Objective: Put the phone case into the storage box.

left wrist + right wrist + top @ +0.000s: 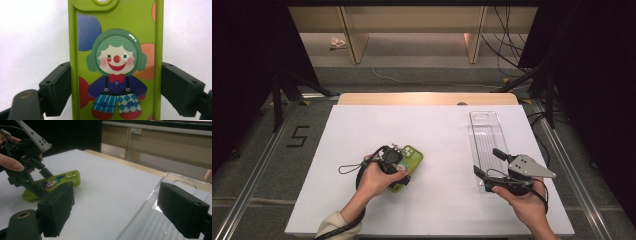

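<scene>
Your left gripper (pixel 116 82) is straddling the green phone case (pixel 116 62) lying flat on the white table (pixel 442 145), jaws against its long edges, where you are best gripping this light, rubbery shell, while your right gripper (pixel 488 162) is hanging released over the clear tray (pixel 486 132).

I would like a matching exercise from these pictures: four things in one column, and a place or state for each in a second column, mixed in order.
Things:
1. green phone case
2. clear plastic tray
3. left tongs
4. right tongs

Places or states:
A. at the near end of the tray, jaws apart
B. lies flat on the white table, clown picture up
C. on the table's right side, nothing in it
D. one jaw at each long edge of the case

Pairs: 1-B, 2-C, 3-D, 4-A
</scene>
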### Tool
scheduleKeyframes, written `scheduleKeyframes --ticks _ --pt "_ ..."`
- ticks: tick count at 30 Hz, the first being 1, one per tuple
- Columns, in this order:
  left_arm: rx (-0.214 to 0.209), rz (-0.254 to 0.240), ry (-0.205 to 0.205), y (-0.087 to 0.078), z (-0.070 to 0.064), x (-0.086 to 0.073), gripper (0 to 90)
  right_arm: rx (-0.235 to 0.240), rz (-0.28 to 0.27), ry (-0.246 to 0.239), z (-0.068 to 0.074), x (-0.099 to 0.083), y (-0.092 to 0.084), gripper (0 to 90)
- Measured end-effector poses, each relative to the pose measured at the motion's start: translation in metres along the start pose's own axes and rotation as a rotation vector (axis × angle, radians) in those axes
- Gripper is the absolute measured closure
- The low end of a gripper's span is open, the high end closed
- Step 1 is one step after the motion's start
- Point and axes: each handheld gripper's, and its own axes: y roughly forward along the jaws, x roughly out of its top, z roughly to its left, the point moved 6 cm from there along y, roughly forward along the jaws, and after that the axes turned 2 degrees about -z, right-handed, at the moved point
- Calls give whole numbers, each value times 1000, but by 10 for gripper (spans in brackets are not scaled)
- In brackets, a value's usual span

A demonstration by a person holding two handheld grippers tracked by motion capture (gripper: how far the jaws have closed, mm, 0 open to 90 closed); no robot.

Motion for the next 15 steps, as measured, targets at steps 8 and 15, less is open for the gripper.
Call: scheduleKeyframes --ticks 8,15 --pt "9 -92 2 -10 4 1 165 0 -1 1 -1 0 1 153" --pt "11 -180 -8 -15 6 2 165 -3 -1 3 -2 0 0 153"
